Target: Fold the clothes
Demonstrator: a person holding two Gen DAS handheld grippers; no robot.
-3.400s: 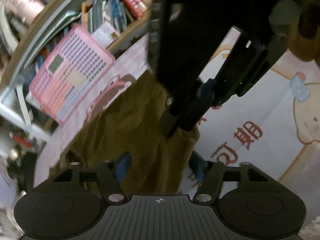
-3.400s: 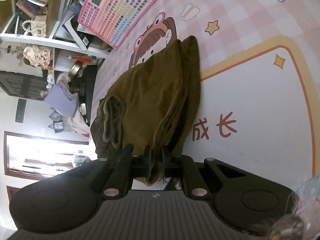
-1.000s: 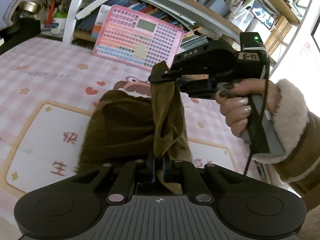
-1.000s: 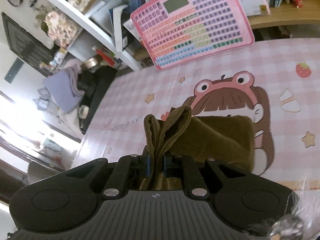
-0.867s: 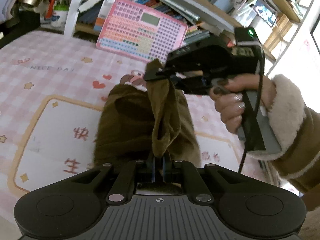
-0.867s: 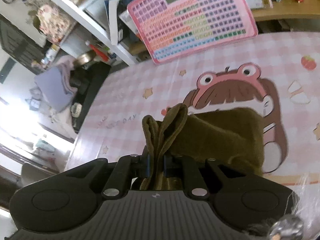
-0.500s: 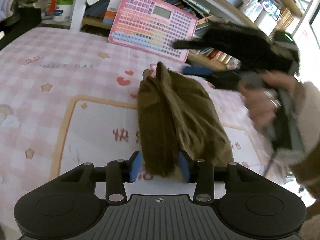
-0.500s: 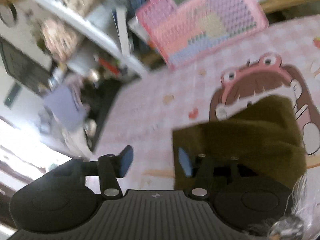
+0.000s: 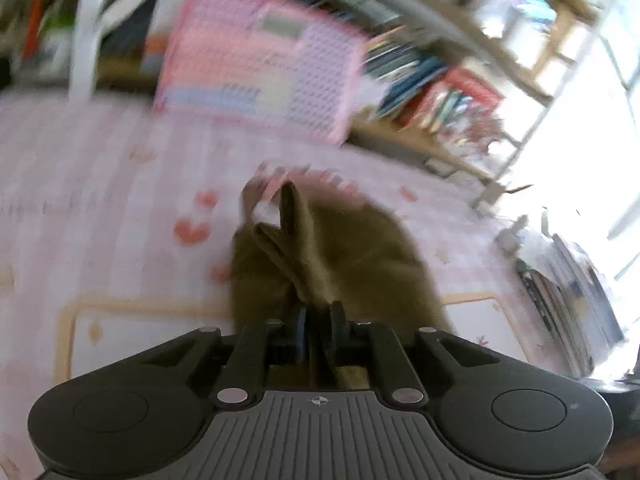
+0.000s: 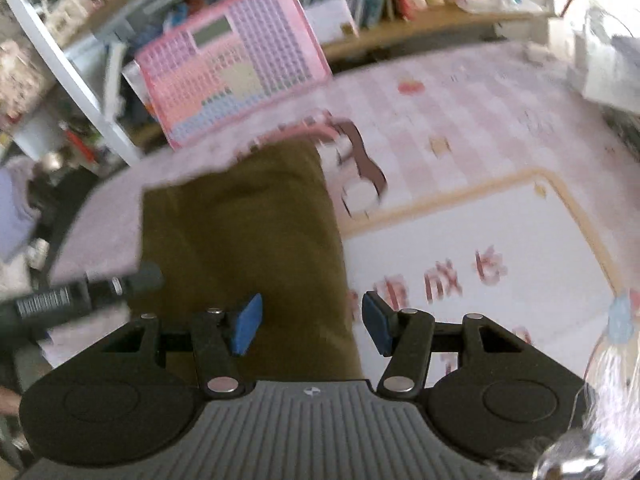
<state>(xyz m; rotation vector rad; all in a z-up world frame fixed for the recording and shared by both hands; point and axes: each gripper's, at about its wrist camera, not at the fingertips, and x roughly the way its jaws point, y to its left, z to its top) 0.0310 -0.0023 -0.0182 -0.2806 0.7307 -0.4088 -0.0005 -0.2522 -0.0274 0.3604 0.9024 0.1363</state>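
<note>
On pink checked mat (image 10: 480, 112), olive garment (image 10: 248, 232) folded flat — left gripper (image 9: 318, 320) pinching near edge, right gripper (image 10: 310, 322) spread wide above it; best lowered slowly, layers kept aligned.

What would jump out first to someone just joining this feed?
The olive garment lies folded mid-mat, filling the centre of both views. The left claw is shut on a bunched fold of it, while the right claw hangs open over its near edge, blue pads apart. Behind it, a pink keyboard toy leans against the shelf at the mat's far side.
</note>
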